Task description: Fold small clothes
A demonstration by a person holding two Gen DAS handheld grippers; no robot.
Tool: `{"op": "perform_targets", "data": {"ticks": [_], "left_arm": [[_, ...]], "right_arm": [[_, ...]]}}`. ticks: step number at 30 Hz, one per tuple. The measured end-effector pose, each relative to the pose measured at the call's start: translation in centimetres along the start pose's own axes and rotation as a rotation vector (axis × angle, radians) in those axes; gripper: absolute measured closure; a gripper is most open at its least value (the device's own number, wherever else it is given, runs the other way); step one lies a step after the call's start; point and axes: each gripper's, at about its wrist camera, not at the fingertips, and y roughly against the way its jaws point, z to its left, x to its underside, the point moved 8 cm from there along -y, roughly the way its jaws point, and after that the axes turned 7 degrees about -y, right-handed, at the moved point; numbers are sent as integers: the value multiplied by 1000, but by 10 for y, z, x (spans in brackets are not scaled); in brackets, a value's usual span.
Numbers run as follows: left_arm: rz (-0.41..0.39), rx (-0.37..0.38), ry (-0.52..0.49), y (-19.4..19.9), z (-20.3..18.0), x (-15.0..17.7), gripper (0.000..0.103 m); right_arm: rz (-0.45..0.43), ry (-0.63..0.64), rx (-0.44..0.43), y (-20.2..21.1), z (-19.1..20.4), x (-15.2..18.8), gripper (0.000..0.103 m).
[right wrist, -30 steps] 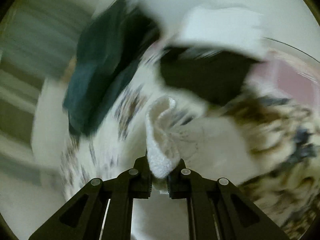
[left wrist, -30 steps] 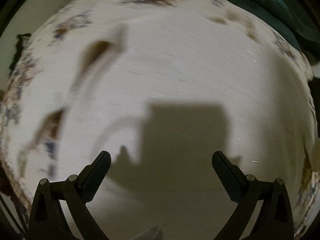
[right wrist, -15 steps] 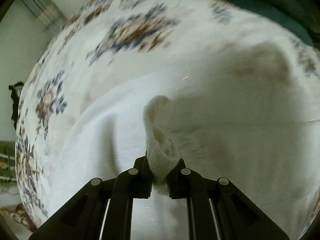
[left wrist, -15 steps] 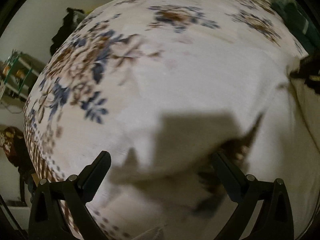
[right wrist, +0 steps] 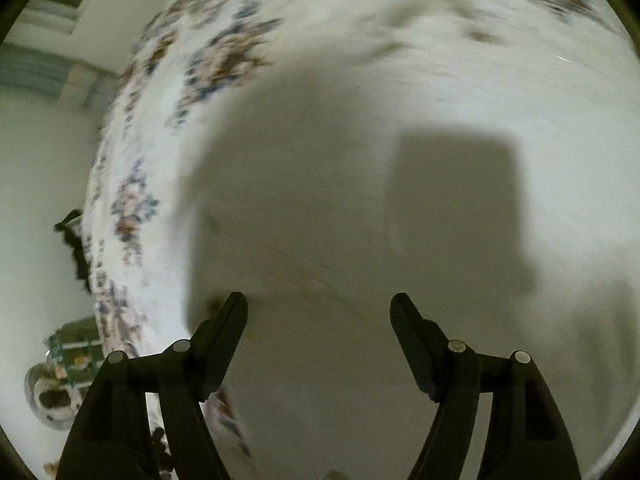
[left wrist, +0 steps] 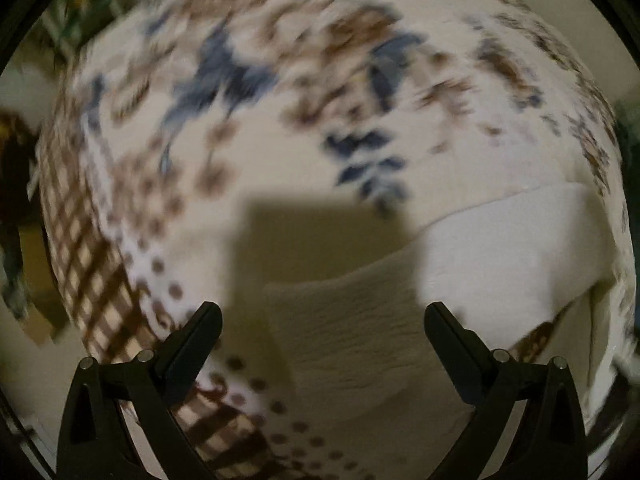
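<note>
A white garment (left wrist: 400,312) lies flat on a floral bedspread (left wrist: 280,140), its near left corner just ahead of my left gripper (left wrist: 322,320), which is open and empty above it. In the right wrist view the same white cloth (right wrist: 360,240) fills most of the frame, under dark shadows. My right gripper (right wrist: 319,310) is open and empty just over the cloth, holding nothing. Both views are motion-blurred.
The bedspread's checked brown border (left wrist: 92,272) drops off at the left. Floor and a shelf (left wrist: 76,12) show beyond the bed edge. In the right wrist view a wall and curtain (right wrist: 44,68) sit left, with cluttered items (right wrist: 68,364) on the floor.
My right gripper opened and let go of the white cloth fold it was pinching; the cloth now lies flat. Both views swung across the bed; the left now looks at the garment's corner.
</note>
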Motion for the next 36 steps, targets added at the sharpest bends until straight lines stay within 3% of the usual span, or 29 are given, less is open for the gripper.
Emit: {"op": "perform_targets", "data": {"ticks": [2, 4, 5, 6, 8, 11, 15, 20, 22, 24, 26, 28, 29, 30, 34, 36], "left_arm": [[51, 94, 59, -20, 0, 4, 6], [42, 128, 67, -28, -8, 1, 7], [6, 127, 42, -28, -15, -4, 21], [-20, 100, 1, -27, -21, -9, 59], [-35, 99, -58, -21, -29, -20, 93], [-123, 133, -66, 7, -21, -47, 95], [-224, 115, -66, 32, 6, -90, 95], [-303, 118, 20, 31, 37, -158, 94], [-301, 137, 47, 21, 38, -182, 91], [-290, 170, 99, 14, 40, -200, 90], [-279, 206, 164, 16, 46, -201, 88], [-277, 206, 232, 24, 58, -190, 69], [-277, 213, 261, 27, 62, -182, 50], [-277, 227, 291, 29, 64, -173, 38], [-172, 342, 391, 12, 54, -122, 38], [-105, 397, 430, -11, 41, -105, 38]], "right_arm": [[27, -40, 38, 2, -31, 20, 27], [60, -58, 76, -7, -50, 27, 27], [73, -59, 91, -10, -58, 33, 27], [84, -52, 110, -17, -64, 36, 27], [89, -23, 150, -30, -64, 43, 27], [80, 18, 180, -33, -60, 56, 27], [74, 53, 178, -37, -44, 67, 27], [10, 38, 219, -34, -31, 62, 27], [-17, 5, 256, -32, -35, 59, 27], [-36, -33, 304, -31, -44, 56, 10], [-61, -98, 271, -27, -54, 54, 7], [-92, -121, 269, -20, -63, 50, 0], [-108, -118, 276, -18, -65, 47, 0], [-120, -114, 281, -15, -67, 46, 0], [-120, -121, 269, -13, -69, 48, 0], [-127, -149, 218, -19, -62, 51, 0]]}}
